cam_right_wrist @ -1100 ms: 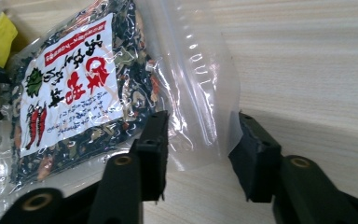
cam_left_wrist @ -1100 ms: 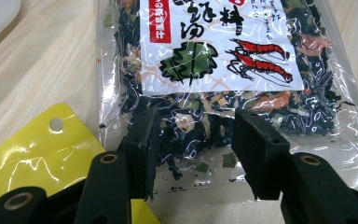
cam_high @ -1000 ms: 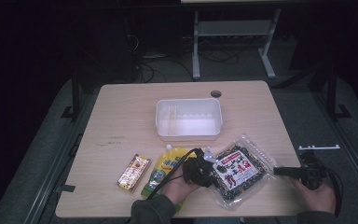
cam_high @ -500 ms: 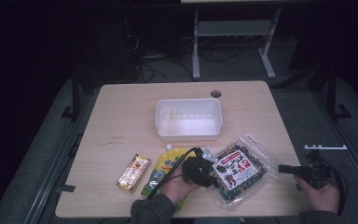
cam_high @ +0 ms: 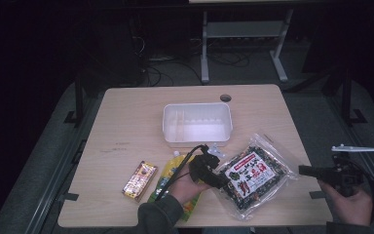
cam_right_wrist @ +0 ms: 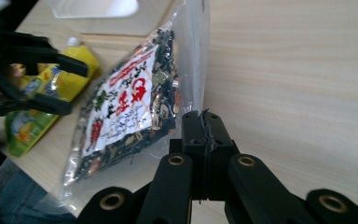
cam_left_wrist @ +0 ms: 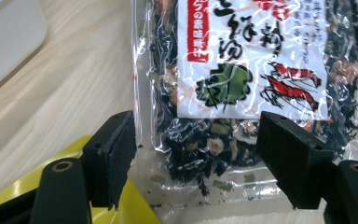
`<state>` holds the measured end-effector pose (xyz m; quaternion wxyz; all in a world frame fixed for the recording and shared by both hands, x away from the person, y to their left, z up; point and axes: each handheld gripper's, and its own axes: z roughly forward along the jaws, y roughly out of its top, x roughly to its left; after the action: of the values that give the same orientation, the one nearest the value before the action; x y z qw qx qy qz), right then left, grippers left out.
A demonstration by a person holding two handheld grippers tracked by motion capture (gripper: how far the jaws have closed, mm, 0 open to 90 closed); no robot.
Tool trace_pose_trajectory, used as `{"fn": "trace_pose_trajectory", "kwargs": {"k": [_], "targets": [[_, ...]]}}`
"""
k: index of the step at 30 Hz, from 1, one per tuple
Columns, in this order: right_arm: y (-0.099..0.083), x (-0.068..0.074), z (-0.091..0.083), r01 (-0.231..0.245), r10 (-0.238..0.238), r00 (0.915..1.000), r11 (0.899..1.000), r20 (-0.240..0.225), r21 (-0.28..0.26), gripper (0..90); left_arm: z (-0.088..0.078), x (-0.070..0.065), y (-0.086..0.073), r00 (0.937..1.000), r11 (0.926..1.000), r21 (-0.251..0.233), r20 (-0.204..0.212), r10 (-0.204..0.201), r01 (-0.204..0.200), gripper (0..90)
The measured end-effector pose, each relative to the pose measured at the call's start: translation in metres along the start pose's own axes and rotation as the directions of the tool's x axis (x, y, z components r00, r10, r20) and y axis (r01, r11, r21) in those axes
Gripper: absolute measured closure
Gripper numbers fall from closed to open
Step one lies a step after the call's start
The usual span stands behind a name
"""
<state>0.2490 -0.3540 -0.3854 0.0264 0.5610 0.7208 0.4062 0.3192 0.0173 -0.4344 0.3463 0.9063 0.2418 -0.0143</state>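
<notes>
Landmark: white plastic tray (cam_high: 197,123), standing empty near the middle of the wooden worktop (cam_high: 126,122); every place below is given relative to it.

Seaweed packet: a clear bag of dark dried seaweed mix (cam_high: 251,175) with a white label printed with red shrimps, lying flat on the worktop on the person's side of the tray and to its right, well apart from it. In the left gripper view (cam_left_wrist: 247,70) its bottom seam lies between the jaws.

Left tool: the left tool (cam_high: 222,181), held in the person's left hand (cam_high: 185,187), sits on the person's side of the tray at the packet's left edge. Its jaws stand spread and have just been opening; the packet's end lies between them, the pads (cam_left_wrist: 116,156) not pressing on it.

Right tool: the right tool (cam_high: 308,170), held in the right hand (cam_high: 353,204), is far right of the tray, past the worktop's right edge and clear of the packet. Its jaws are pressed together, pad against pad (cam_right_wrist: 204,140), pinching nothing.

Yellow pouch: a yellow spouted pouch (cam_high: 168,178) lies on the person's side of the tray, left of the packet, partly under the left hand.

Snack bar: a small brown-and-yellow wrapped bar (cam_high: 140,181) lies left of the pouch, on the person's side of the tray's left corner.
</notes>
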Motion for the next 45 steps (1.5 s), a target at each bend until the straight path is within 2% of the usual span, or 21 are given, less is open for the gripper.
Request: {"fn": "trace_pose_trajectory", "kwargs": {"k": [3,7,10,14,16,20,22,24,29,31,35,40,41,45], "targets": [[0.006,0.010,-0.013,0.037,-0.037,0.9992,0.999,-0.013,-0.020,88.9,0.003,0.003,0.004,0.9996,0.9999,-0.002,0.023,-0.015,0.015,25.2],[0.016,0.024,-0.027,0.095,-0.095,0.9954,0.995,-0.008,-0.031,88.9,0.008,0.007,0.009,0.9976,0.9996,-0.005,0.062,-0.028,0.029,25.7],[0.023,0.034,-0.033,0.130,-0.131,0.9913,0.991,-0.017,-0.042,89.0,0.011,0.012,0.012,0.9939,0.9988,-0.005,0.099,-0.049,0.049,25.9],[0.035,0.043,-0.035,0.165,-0.167,0.9854,0.985,-0.035,-0.052,89.0,0.011,0.019,0.015,0.9857,0.9965,-0.021,0.150,-0.077,0.081,25.9],[0.041,0.045,-0.033,0.173,-0.176,0.9834,0.983,-0.046,-0.054,89.0,0.011,0.022,0.015,0.9830,0.9966,-0.011,0.166,-0.078,0.081,25.5],[0.053,0.049,-0.028,0.186,-0.189,0.9800,0.981,-0.062,-0.054,89.1,0.012,0.030,0.014,0.9689,0.9935,-0.002,0.221,-0.110,0.114,25.1],[0.063,0.051,-0.021,0.191,-0.194,0.9785,0.980,-0.070,-0.047,89.1,0.011,0.035,0.013,0.9593,0.9916,0.009,0.252,-0.127,0.129,27.0],[0.065,0.051,-0.019,0.191,-0.194,0.9783,0.981,-0.073,-0.045,89.2,0.010,0.038,0.011,0.9530,0.9903,0.008,0.271,-0.136,0.139,28.0],[0.077,0.052,-0.013,0.186,-0.191,0.9777,0.980,-0.086,-0.063,89.5,0.002,0.045,0.007,0.9431,0.9879,-0.012,0.300,-0.144,0.155,43.2],[0.080,0.053,-0.013,0.193,-0.198,0.9771,0.979,-0.077,-0.068,89.6,-0.001,0.047,0.004,0.9361,0.9852,-0.030,0.318,-0.151,0.169,49.7],[0.085,0.054,-0.013,0.196,-0.202,0.9773,0.977,-0.065,-0.080,89.7,-0.005,0.047,0.002,0.9379,0.9866,-0.050,0.321,-0.131,0.155,61.7],[0.087,0.053,-0.013,0.203,-0.207,0.9774,0.975,-0.042,-0.094,89.6,-0.008,0.043,0.001,0.9393,0.9882,-0.074,0.327,-0.103,0.134,72.4],[0.087,0.052,-0.013,0.203,-0.207,0.9777,0.974,-0.036,-0.097,89.7,-0.009,0.042,0.001,0.9416,0.9887,-0.078,0.322,-0.097,0.128,73.7],[0.086,0.048,-0.011,0.196,-0.200,0.9791,0.975,-0.035,-0.104,89.5,-0.013,0.037,-0.001,0.9592,0.9915,-0.099,0.278,-0.054,0.085,75.7]]}}
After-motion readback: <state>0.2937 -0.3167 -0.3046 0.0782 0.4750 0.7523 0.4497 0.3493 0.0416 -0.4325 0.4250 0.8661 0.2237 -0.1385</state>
